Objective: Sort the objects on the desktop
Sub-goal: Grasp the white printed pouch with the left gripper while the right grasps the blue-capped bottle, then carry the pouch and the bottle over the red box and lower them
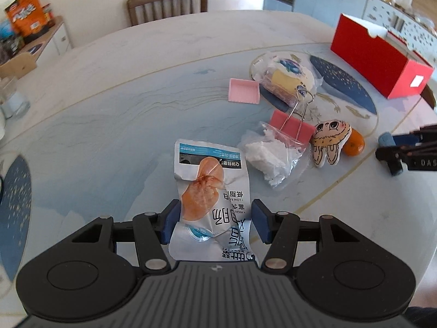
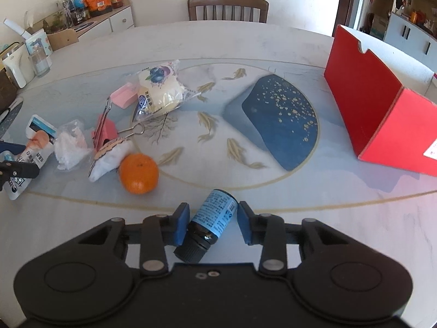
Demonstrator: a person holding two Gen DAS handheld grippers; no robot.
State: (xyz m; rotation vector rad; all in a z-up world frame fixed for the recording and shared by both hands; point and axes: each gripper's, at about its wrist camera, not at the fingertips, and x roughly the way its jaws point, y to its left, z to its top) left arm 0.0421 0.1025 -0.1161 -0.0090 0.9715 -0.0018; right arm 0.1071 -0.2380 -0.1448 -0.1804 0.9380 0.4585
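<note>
A silver sausage packet (image 1: 210, 213) with an orange picture hangs between the blue pads of my left gripper (image 1: 215, 218), which is shut on its lower part. In the right wrist view a small dark bottle with a blue label (image 2: 214, 213) lies slantwise on the table between the pads of my right gripper (image 2: 213, 222). One pad touches its neck and the other its upper corner. An orange (image 2: 138, 173), a plush rabbit (image 1: 329, 142), a pink binder clip (image 1: 292, 128), a crumpled white bag (image 1: 267, 155), a wrapped bread (image 1: 286, 79) and a small pink tray (image 1: 243, 90) lie in a loose group.
An open red box (image 2: 377, 104) stands at the table's right side. A blue placemat (image 2: 281, 120) lies in the middle. A wooden chair (image 2: 228, 6) is at the far edge, and a sideboard with jars and a kettle (image 2: 16, 65) is to the far left.
</note>
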